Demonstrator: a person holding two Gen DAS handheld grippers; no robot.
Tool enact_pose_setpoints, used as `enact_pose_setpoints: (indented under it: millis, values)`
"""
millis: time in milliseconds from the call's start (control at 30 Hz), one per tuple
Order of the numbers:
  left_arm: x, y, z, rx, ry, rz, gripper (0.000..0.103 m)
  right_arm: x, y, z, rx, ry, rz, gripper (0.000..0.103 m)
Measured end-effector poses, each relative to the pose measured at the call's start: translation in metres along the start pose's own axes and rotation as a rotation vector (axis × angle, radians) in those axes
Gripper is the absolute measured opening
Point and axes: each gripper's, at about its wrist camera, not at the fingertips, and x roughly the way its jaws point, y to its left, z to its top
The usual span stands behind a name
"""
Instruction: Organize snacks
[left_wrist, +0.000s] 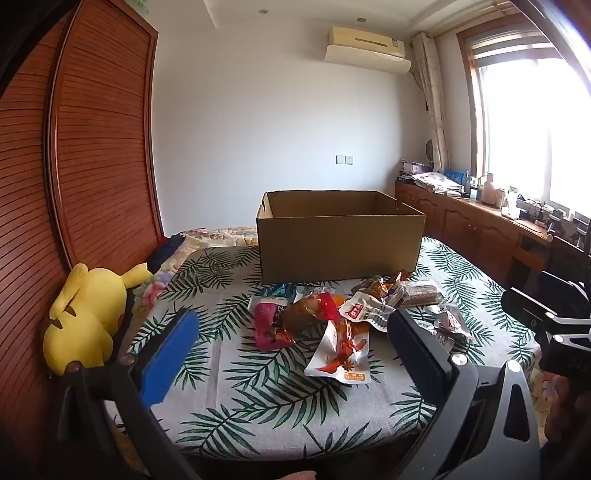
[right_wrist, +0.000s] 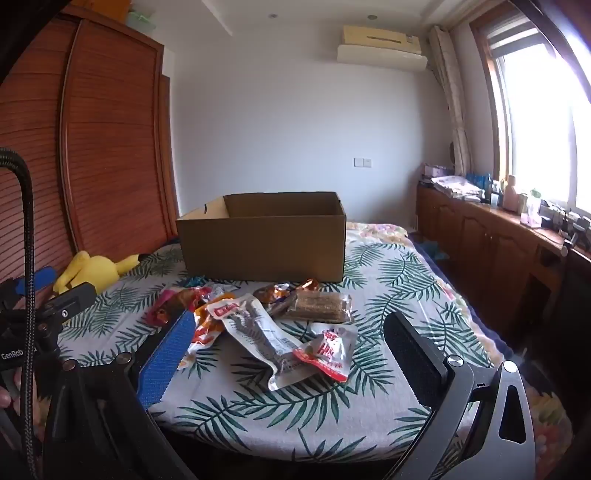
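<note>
A pile of several snack packets (left_wrist: 332, 317) lies on the leaf-patterned cloth (left_wrist: 258, 413), just in front of an open brown cardboard box (left_wrist: 340, 236). My left gripper (left_wrist: 291, 317) hovers open over the near side of the pile, nothing between its fingers. In the right wrist view, my right gripper (right_wrist: 291, 317) is also open, above a long grey packet (right_wrist: 258, 332) and a red and white packet (right_wrist: 328, 350). A clear packet of brown bars (right_wrist: 321, 306) lies nearer the box (right_wrist: 262, 243). No view shows the inside bottom of the box.
A yellow plush toy (left_wrist: 85, 314) lies at the cloth's left edge against a wooden slatted wardrobe (left_wrist: 92, 147). A low wooden cabinet (right_wrist: 480, 236) with clutter runs under the window on the right. A floral bedspread (left_wrist: 221, 236) shows behind the box.
</note>
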Motion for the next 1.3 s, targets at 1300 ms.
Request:
enact_pose_setpoints:
  millis: [1300]
  values:
    - [-0.0049, -0.0026, 0.0013, 0.012, 0.002, -0.005, 0.103, 0.0006, -0.0019, -0.001, 0.0, -0.005, -0.014, 0.103]
